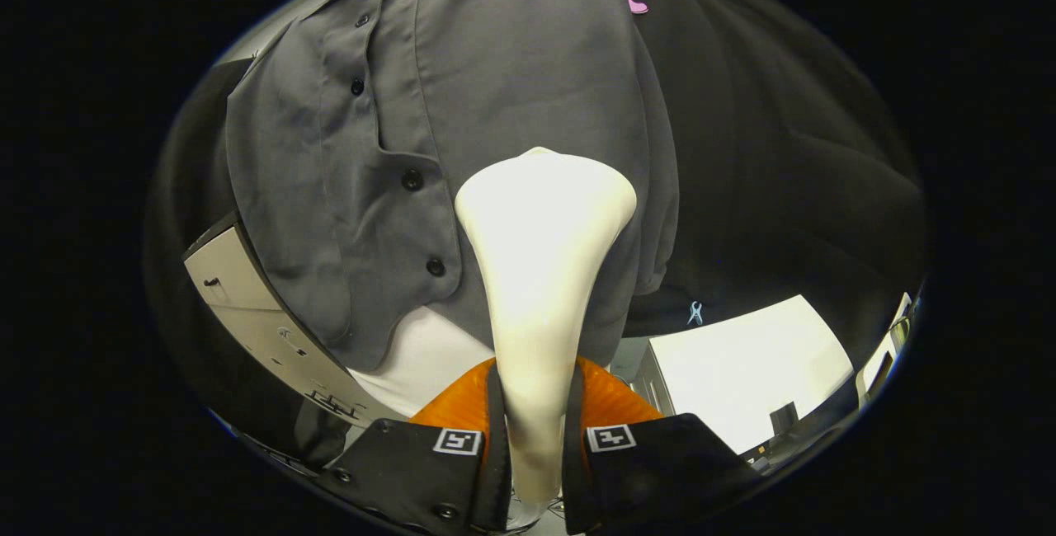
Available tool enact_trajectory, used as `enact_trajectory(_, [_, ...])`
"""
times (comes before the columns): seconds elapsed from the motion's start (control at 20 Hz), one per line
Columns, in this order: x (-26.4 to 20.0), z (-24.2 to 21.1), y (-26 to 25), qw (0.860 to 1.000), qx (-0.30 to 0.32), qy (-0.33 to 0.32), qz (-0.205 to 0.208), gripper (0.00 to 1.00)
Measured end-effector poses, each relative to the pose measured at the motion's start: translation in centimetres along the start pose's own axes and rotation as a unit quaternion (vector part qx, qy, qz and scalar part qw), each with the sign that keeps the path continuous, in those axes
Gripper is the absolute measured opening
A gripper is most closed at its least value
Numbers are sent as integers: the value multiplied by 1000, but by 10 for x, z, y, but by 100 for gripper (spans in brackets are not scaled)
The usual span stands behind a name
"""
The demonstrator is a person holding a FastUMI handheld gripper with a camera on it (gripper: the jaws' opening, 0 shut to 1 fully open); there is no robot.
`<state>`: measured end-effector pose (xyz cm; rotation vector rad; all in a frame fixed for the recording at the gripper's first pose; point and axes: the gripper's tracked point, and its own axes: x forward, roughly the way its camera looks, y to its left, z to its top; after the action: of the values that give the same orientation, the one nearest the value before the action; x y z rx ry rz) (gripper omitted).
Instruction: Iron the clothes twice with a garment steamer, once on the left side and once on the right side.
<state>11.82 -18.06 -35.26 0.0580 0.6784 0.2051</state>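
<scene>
The gripper (535, 429) was closed on the narrow handle of the cream garment steamer (540, 272), both fingers pressing its sides; the steamer's wide head lay against the grey shirt (511, 91) just right of the button placket (396, 148), short of the shirt's right edge; the shirt's hem hung just ahead of the fingers, above a white table (742, 371); a small blue clip (695, 312) sat on the black cloth wall (784, 148) beside the shirt; a grey panel (264, 322) stood beyond the shirt's left edge.
</scene>
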Motion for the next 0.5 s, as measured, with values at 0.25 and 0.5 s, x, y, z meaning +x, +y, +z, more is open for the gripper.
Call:
enact_trajectory(0.25, [-15,6,-1,1000,7,-7,-8,33])
enact_trajectory(0.5, [-48,31,10,1000,5,-28,-7,33])
